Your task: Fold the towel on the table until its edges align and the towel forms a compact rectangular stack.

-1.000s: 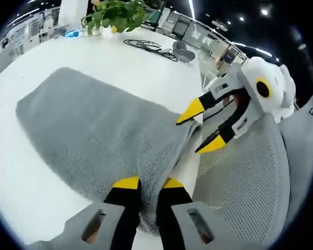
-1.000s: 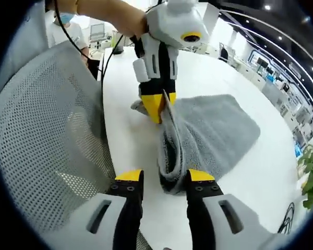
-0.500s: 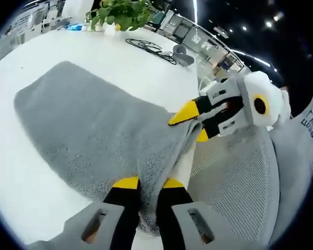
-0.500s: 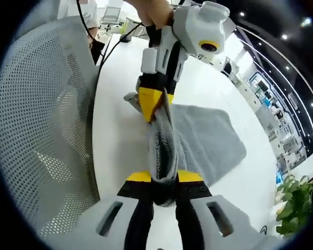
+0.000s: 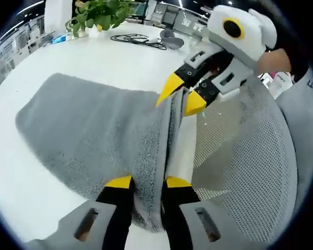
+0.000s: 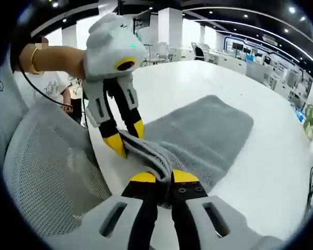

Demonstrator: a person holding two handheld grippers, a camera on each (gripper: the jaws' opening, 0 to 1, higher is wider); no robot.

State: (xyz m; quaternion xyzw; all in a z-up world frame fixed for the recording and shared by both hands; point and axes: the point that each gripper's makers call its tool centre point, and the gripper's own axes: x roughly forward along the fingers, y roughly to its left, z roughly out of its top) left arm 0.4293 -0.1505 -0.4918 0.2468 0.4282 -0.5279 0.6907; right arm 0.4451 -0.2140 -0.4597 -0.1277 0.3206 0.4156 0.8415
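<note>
Left gripper [image 5: 147, 182]: jaws closed on a bunched corner of the grey towel [image 5: 88, 130], cloth pinched between the yellow tips at the near edge. Right gripper [image 6: 163, 177]: jaws likewise clamped on the other near corner, a thick fold of cloth gathered between the tips. Each gripper appears in the other's view just ahead, along the same raised edge: the right gripper at [image 5: 180, 96], the left gripper at [image 6: 126, 140]. Towel: near edge lifted off the white table [image 5: 125, 62] and drawn taut between the two grippers; the rest lies flat on the tabletop beyond them, spreading away from the jaws. Mesh chair back [image 5: 240, 156]: just beside the grippers, off the table's near edge. Potted plant [image 5: 96, 13] and a coil of black cable [image 5: 138, 39]: well beyond the towel, at the far side of the table. Step in hand, as judged: both near corners secured and raised, first fold about to be made. Next move, as judged: carry both corners together across the towel to the far edge, keeping the grippers level so the edges meet squarely, then release.
</note>
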